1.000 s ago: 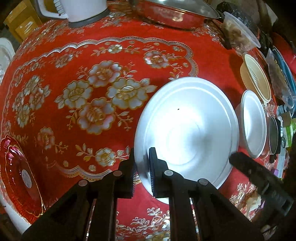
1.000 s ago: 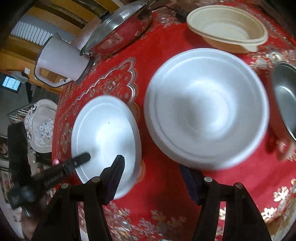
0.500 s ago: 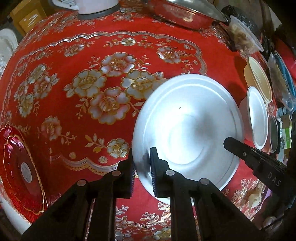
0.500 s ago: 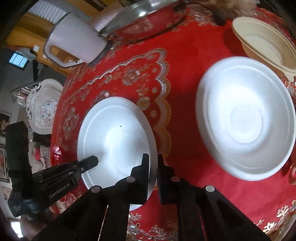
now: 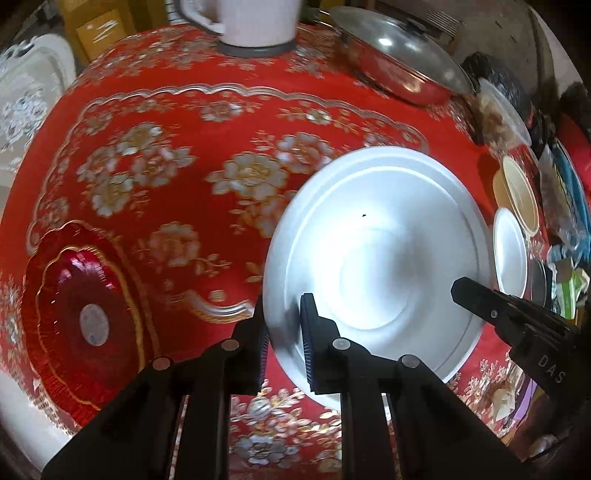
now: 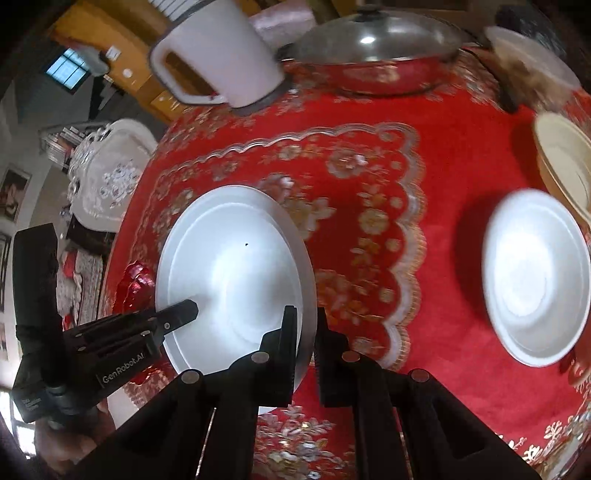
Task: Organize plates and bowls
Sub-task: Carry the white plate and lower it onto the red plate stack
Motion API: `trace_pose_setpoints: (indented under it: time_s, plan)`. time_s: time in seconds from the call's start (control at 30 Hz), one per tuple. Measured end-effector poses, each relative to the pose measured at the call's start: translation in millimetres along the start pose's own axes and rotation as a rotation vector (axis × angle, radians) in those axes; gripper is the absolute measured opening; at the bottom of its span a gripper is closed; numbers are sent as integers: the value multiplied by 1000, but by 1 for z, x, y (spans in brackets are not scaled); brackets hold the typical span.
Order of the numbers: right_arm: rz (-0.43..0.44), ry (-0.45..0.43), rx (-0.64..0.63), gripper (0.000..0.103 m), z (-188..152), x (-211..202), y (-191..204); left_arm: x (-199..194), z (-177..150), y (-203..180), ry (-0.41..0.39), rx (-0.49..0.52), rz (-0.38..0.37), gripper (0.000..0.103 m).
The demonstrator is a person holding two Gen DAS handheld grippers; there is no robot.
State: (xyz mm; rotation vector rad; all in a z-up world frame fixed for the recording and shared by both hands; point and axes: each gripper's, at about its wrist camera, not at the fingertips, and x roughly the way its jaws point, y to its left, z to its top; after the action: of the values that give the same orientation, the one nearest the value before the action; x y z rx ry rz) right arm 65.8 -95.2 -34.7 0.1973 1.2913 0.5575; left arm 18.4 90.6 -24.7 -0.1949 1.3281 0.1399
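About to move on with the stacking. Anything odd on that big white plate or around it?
One small dark speck sits on the plate above its centre, showing in both views; dirt or chip, I cannot tell. Otherwise nothing spilled or broken. Both claws, left claw and right claw, pinch opposite rims.

Right gripper [image 6: 306, 343] clamping white plate [image 6: 232, 273] rim, left gripper [image 6: 184, 314] opposite, red tablecloth [image 6: 369, 229]

Bare red tablecloth [image 5: 177, 122] open at 11 o'clock; red glass plate [image 5: 81, 314] blocks 9, kettle [image 5: 255, 22] and lidded pan [image 5: 402, 70] crowd 12-1, bowls [image 5: 511, 254] 3.
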Motion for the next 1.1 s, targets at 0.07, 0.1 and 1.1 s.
trace_pose_setpoints:
  time_s: [0.07,0.1,1.1]
  plan:
    - [5,4,-26,8,1,1,13,-6,-2,15,-11,-27,5,14]
    - [9,9,-43,8,3,3,21,-9,-3,21,-13,-35,7,14]
    - [75,244,-403,12,-18,132,228,-17,-76,223,4,-409,156,15]
